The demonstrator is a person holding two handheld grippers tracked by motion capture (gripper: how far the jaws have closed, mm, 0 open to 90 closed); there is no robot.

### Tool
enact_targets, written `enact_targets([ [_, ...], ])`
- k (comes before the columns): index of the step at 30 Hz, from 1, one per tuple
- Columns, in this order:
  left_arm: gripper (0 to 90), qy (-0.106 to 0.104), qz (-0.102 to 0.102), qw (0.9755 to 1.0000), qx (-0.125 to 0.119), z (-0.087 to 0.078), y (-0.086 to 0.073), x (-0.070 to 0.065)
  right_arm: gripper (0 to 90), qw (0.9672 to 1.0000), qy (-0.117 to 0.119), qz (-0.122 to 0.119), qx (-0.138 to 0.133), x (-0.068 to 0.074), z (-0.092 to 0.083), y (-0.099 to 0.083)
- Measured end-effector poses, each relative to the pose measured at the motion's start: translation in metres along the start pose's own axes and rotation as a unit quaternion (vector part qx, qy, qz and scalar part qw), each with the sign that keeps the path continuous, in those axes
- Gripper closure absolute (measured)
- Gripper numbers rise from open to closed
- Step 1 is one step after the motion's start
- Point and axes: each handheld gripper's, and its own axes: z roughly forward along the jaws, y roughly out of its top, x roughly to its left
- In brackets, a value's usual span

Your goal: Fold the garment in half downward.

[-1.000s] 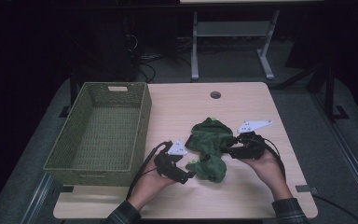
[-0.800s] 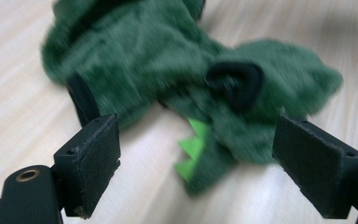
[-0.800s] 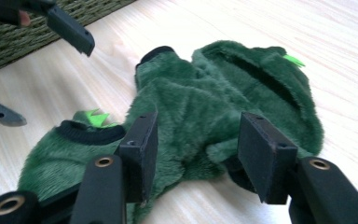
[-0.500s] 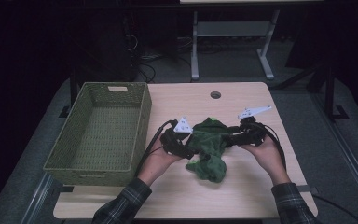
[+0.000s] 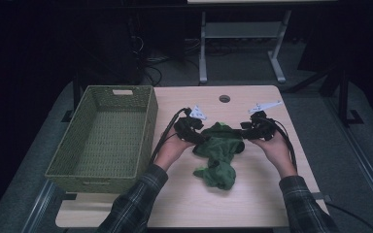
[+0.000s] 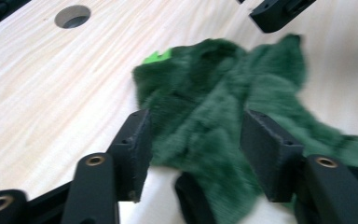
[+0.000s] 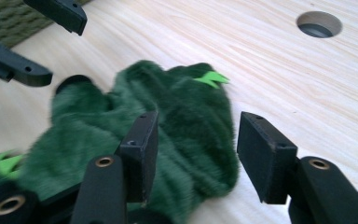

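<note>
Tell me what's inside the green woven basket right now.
The green woven basket shows only its own woven floor and walls. The near wall hides the strip of floor just behind it, so that part cannot be checked.

Count: one green cloth [image 5: 217, 154], one wicker basket [image 5: 102, 141], one table [image 5: 252, 204], two grippers, left [image 5: 197, 137] and right [image 5: 243, 134].
</note>
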Motion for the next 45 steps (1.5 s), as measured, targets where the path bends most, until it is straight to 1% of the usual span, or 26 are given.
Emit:
enact_targets([
  [3, 48.0, 0.003, 0.0, 0.9999, 0.01, 0.013, 0.001, 0.008, 51.5, 1.0, 0.0, 0.004, -0.001, -0.006, 0.008, -0.001],
  [4, 49.4, 0.003, 0.0, 0.9999, 0.013, 0.019, -0.001, 0.011, 51.5, 1.0, 0.0, 0.007, 0.003, -0.007, 0.011, -0.001],
  [6, 51.5, 0.006, 0.004, 0.9999, 0.016, 0.027, -0.004, 0.016, 52.4, 0.9999, -0.001, 0.005, 0.012, -0.011, 0.019, -0.004],
  [7, 53.0, 0.008, 0.002, 0.9999, 0.015, 0.03, -0.005, 0.017, 52.5, 0.9998, 0.0, 0.007, 0.018, -0.012, 0.022, -0.005],
  [9, 53.7, 0.002, -0.005, 0.9999, 0.016, 0.037, -0.009, 0.023, 53.1, 0.9997, 0.0, 0.007, 0.025, -0.014, 0.028, -0.007],
  [11, 53.7, -0.003, -0.009, 0.9997, 0.021, 0.042, -0.011, 0.026, 54.3, 0.9995, -0.001, 0.011, 0.03, -0.016, 0.033, -0.009],
  [13, 54.2, -0.005, -0.012, 0.9996, 0.026, 0.047, -0.014, 0.027, 56.5, 0.9992, 0.006, 0.015, 0.036, -0.019, 0.039, -0.011],
  [14, 55.1, -0.008, -0.013, 0.9995, 0.027, 0.05, -0.015, 0.028, 58.8, 0.999, 0.004, 0.018, 0.042, -0.019, 0.042, -0.012],
  [15, 56.2, -0.008, -0.013, 0.9995, 0.029, 0.052, -0.016, 0.029, 61.5, 0.9989, 0.006, 0.016, 0.044, -0.02, 0.044, -0.013],
  [17, 57.4, -0.007, -0.014, 0.9995, 0.028, 0.055, -0.017, 0.03, 62.4, 0.9987, 0.008, 0.021, 0.047, -0.021, 0.047, -0.015],
  [19, 61.3, -0.008, -0.018, 0.9993, 0.032, 0.058, -0.017, 0.032, 64.6, 0.9988, 0.01, 0.022, 0.044, -0.022, 0.05, -0.015],
  [21, 65.0, -0.006, -0.017, 0.9992, 0.035, 0.06, -0.018, 0.032, 69.9, 0.9987, 0.006, 0.024, 0.046, -0.022, 0.051, -0.015],
  [23, 71.5, -0.011, -0.018, 0.9992, 0.035, 0.061, -0.017, 0.032, 76.0, 0.9986, 0.005, 0.022, 0.047, -0.022, 0.052, -0.016],
  [24, 75.2, -0.01, -0.014, 0.9992, 0.038, 0.061, -0.017, 0.032, 78.7, 0.9986, 0.006, 0.023, 0.047, -0.023, 0.052, -0.016],
  [26, 82.0, -0.011, -0.014, 0.9992, 0.037, 0.062, -0.017, 0.031, 84.5, 0.9986, 0.005, 0.025, 0.046, -0.023, 0.051, -0.016],
  [29, 86.6, -0.011, -0.013, 0.9992, 0.036, 0.06, -0.015, 0.03, 87.1, 0.9986, 0.008, 0.026, 0.044, -0.023, 0.049, -0.015],
  [31, 87.0, -0.008, -0.015, 0.9994, 0.028, 0.057, -0.013, 0.03, 87.5, 0.9987, 0.01, 0.027, 0.043, -0.023, 0.048, -0.014],
  [34, 87.2, -0.008, -0.017, 0.9997, 0.018, 0.049, -0.006, 0.031, 87.8, 0.9991, 0.004, 0.021, 0.037, -0.022, 0.042, -0.01],
  [36, 87.2, -0.007, -0.019, 0.9998, 0.002, 0.043, 0.002, 0.031, 87.8, 0.9996, -0.001, 0.018, 0.024, -0.021, 0.036, -0.006],
  [38, 87.2, -0.003, -0.016, 0.9998, -0.006, 0.036, 0.01, 0.031, 87.8, 0.9993, 0.005, 0.024, 0.029, -0.023, 0.032, 0.0],
  [40, 87.2, -0.001, -0.015, 0.9998, -0.014, 0.031, 0.016, 0.032, 87.9, 0.9998, -0.008, 0.015, 0.013, -0.022, 0.025, 0.008],
  [42, 87.2, 0.002, -0.015, 0.9996, -0.022, 0.025, 0.025, 0.033, 87.9, 0.9996, 0.0, 0.022, 0.018, -0.025, 0.022, 0.016],
  [43, 87.1, 0.003, -0.013, 0.9996, -0.026, 0.023, 0.027, 0.033, 87.9, 0.9997, -0.005, 0.02, 0.012, -0.025, 0.019, 0.02],
  [45, 87.0, 0.008, -0.009, 0.9995, -0.031, 0.016, 0.033, 0.034, 87.9, 0.9998, -0.007, 0.019, 0.007, -0.026, 0.013, 0.027],
])
